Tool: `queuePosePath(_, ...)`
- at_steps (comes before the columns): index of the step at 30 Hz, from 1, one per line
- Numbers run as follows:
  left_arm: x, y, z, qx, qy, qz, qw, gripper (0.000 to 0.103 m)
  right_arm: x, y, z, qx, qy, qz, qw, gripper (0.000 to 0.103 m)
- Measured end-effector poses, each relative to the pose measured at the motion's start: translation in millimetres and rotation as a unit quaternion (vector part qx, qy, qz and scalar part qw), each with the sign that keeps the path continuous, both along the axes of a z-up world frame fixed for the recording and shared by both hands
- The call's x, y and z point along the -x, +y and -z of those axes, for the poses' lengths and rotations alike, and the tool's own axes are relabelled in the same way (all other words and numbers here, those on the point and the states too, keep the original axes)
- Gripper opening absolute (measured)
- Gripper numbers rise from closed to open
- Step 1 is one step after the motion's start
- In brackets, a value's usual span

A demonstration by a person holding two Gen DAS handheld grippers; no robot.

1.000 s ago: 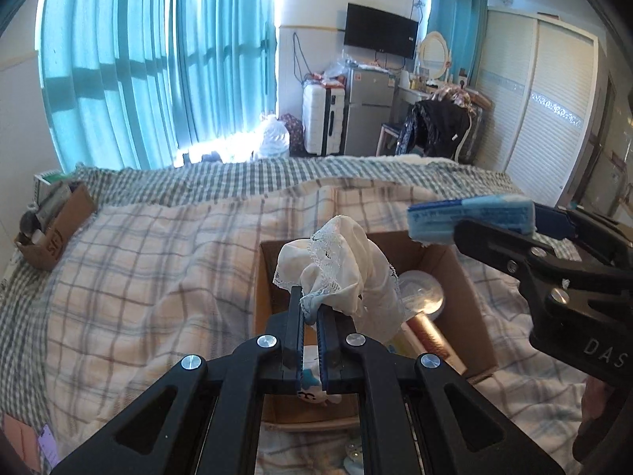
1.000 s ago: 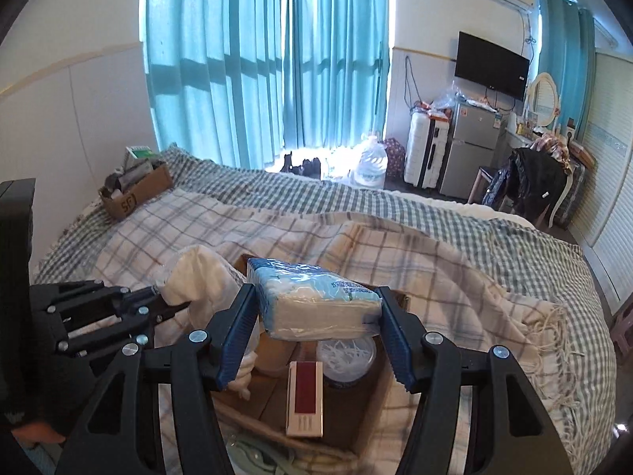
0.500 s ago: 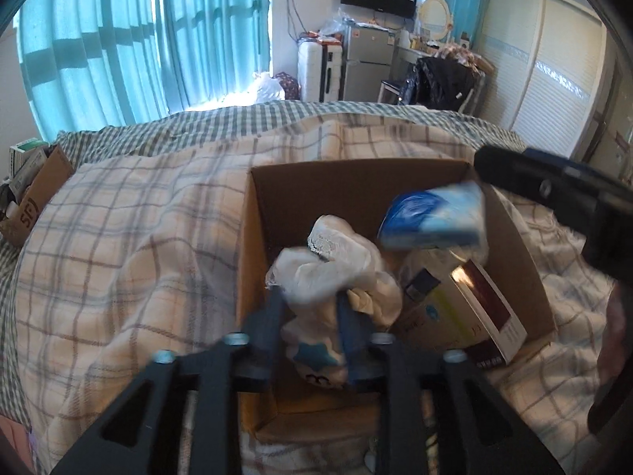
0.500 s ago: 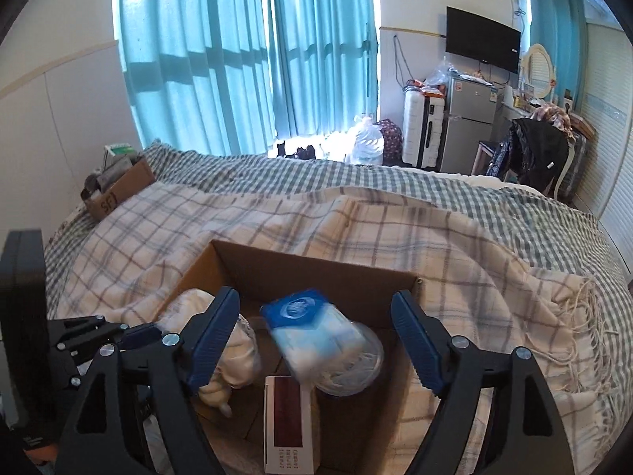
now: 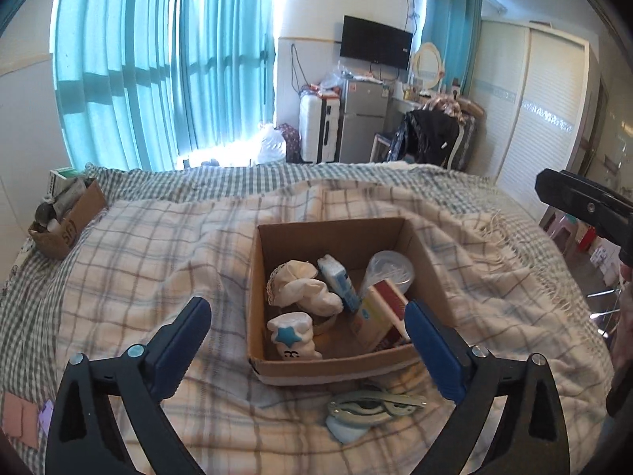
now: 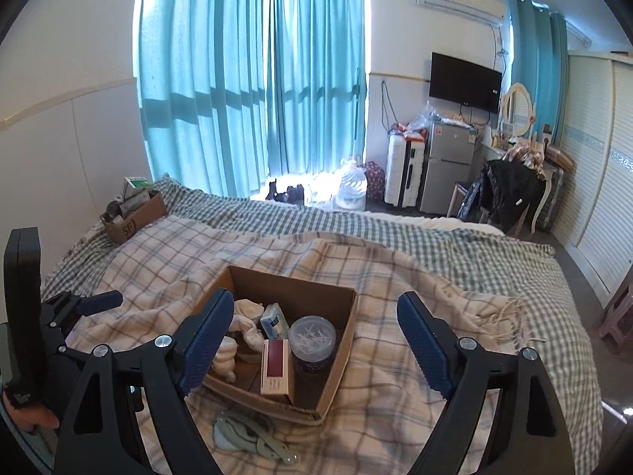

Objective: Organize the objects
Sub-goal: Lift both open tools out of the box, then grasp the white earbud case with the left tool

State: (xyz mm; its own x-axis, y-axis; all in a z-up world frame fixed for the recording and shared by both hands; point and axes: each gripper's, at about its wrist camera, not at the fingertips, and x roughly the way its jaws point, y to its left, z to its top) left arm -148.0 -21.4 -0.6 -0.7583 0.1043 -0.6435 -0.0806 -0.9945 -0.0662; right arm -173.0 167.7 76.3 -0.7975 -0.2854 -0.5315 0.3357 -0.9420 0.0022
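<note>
An open cardboard box (image 5: 332, 233) (image 6: 292, 291) sits on the plaid blanket. Inside lie a white lace cloth (image 5: 302, 287) (image 6: 247, 318), a blue tissue pack (image 5: 339, 283) (image 6: 273, 318), a white sock with a blue star (image 5: 290, 334), a red-and-white carton (image 5: 381, 310) (image 6: 275, 364) and a clear round tub (image 5: 389, 267) (image 6: 312, 334). My left gripper (image 5: 306, 350) is open and empty, above the box's near edge. My right gripper (image 6: 312, 346) is open and empty, over the box. Each gripper shows at the side of the other's view.
A pale green clip-like tool (image 5: 370, 405) (image 6: 253, 433) lies on the blanket (image 5: 158, 257) just in front of the box. A second small cardboard box (image 5: 65, 223) (image 6: 134, 211) with items stands at the bed's far left. Curtains, a fridge and a wardrobe are beyond the bed.
Both grippers opened and pulled back and up. The white cloth dropped from the left and the tissue pack from the right; both now lie in the box.
</note>
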Motion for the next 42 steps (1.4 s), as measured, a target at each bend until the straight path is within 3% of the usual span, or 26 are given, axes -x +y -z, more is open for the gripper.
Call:
queuePosePath(6, -30.9, 5.1, -21.5, 0.011, 0.018, -0.015, 0.9997, 0.103, -46.5, 23.3, -30.7, 0.015, 0.026, 0.004, 1.000, 0.089)
queuePosePath(11, -46.8, 9.6, -13.9, 0.009, 0.009, -0.029, 0.9995, 0.103, -67.1, 32.0, -22.5, 0.017, 0.019, 0.001, 1.000, 0.091)
queuePosePath(20, -56.0, 11.1, 55.5, 0.005, -0.025, -0.072, 0.9971, 0.103, -60.2, 22.4, 74.6, -0.008, -0.043, -0.012, 0.999, 0.091)
queuePosePath(29, -42.4, 31.9, 140.7, 0.010, -0.112, -0.067, 0.9915, 0.103, -28.6, 20.5, 178.9, -0.042, -0.133, -0.013, 0.990, 0.091)
queuePosePath(35, -30.4, 48.5, 179.6, 0.043, -0.177, -0.048, 0.9821, 0.103, -23.9, 31.0, 184.1, -0.014, -0.150, -0.010, 0.989, 0.091)
queuePosePath(40, -20.0, 59.3, 189.6, 0.054, -0.187, -0.040, 0.9801, 0.101, -21.2, 34.1, 189.7, -0.004, -0.167, -0.001, 0.986, 0.091)
queuePosePath(42, -14.3, 63.8, 193.3, 0.048, -0.191, -0.029, 0.9801, 0.092, -22.1, 32.3, 191.1, -0.004, -0.169, 0.000, 0.986, 0.091)
